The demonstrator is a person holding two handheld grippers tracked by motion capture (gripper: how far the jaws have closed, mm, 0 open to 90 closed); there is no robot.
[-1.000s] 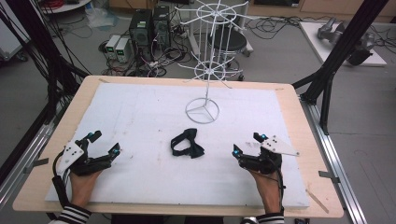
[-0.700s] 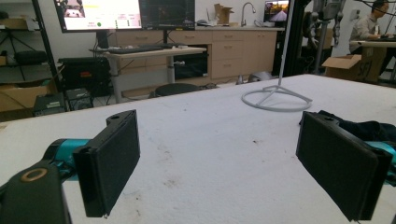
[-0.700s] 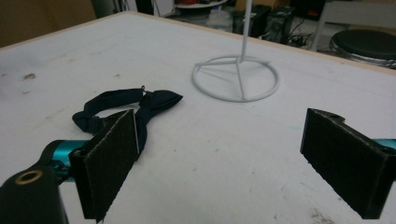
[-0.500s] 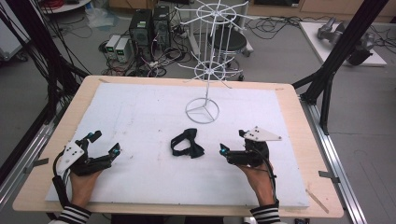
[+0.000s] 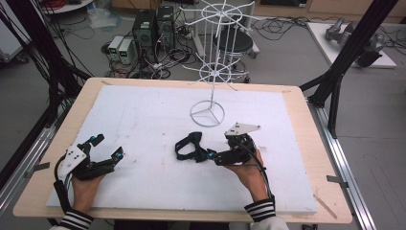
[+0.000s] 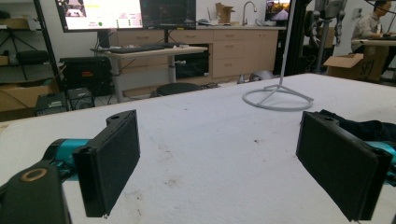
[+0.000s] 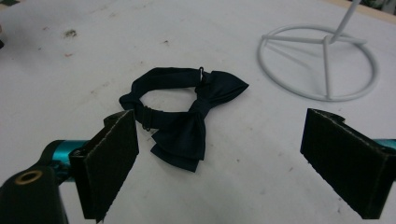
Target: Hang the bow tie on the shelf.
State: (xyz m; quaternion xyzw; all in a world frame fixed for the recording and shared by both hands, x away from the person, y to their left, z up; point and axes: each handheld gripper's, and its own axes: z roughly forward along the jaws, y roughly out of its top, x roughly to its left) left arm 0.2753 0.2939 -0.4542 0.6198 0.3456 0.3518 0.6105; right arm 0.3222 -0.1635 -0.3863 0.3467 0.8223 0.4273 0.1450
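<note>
At tabletop (image 5: pixel 143 115) centre, a bow tie (image 5: pixel 189 146) lies flat; the right tool (image 5: pixel 209 155), released, is aimed at it from 3 o'clock. Grasping seems next: jaws must straddle its knot. The left tool (image 5: pixel 106 146) rests released at 8 o'clock.

High view looks down over the table (image 5: pixel 297 103); both low gripper views share the stand (image 6: pixel 278 96).

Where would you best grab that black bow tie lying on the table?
Probably at the bow tie's narrow centre knot, coming down from above with the open right tool. The tie lies flat, and the knot is its thickest, firmest part.
</note>
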